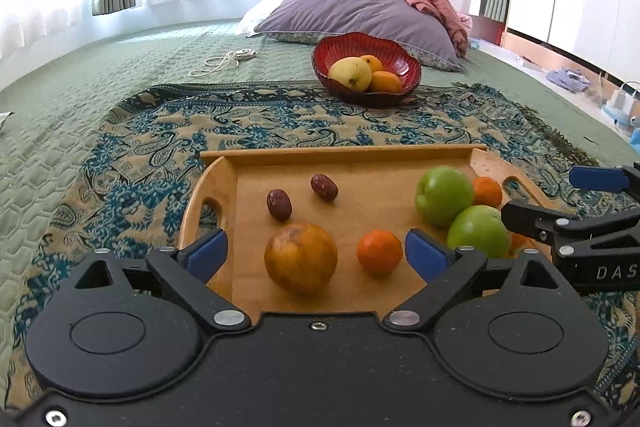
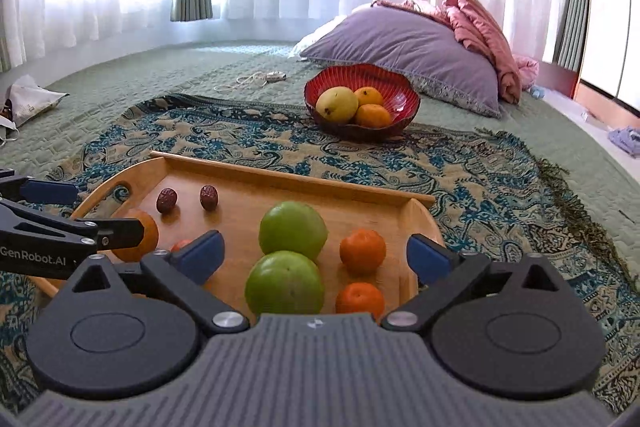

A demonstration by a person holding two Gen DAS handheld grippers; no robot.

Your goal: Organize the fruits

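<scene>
A wooden tray (image 1: 340,153) (image 2: 280,177) holds two green apples (image 1: 444,195) (image 2: 285,287), several small oranges (image 1: 379,251) (image 2: 362,251), a large brownish-orange fruit (image 1: 301,258) (image 2: 150,235) and two red dates (image 1: 279,205) (image 2: 166,199). A red bowl (image 1: 408,67) (image 2: 396,87) beyond it holds a yellow mango (image 1: 350,74) (image 2: 337,104) and two oranges. My left gripper (image 1: 316,254) is open and empty over the tray's near left. My right gripper (image 2: 316,254) is open and empty over the apples; it also shows in the left wrist view (image 1: 552,199).
The tray and bowl sit on a patterned blue and tan cloth (image 1: 280,127) (image 2: 480,187) on a green quilted bed. A purple pillow (image 1: 360,7) (image 2: 420,47) and pink bedding lie behind the bowl. A white cord (image 1: 224,61) lies at the left.
</scene>
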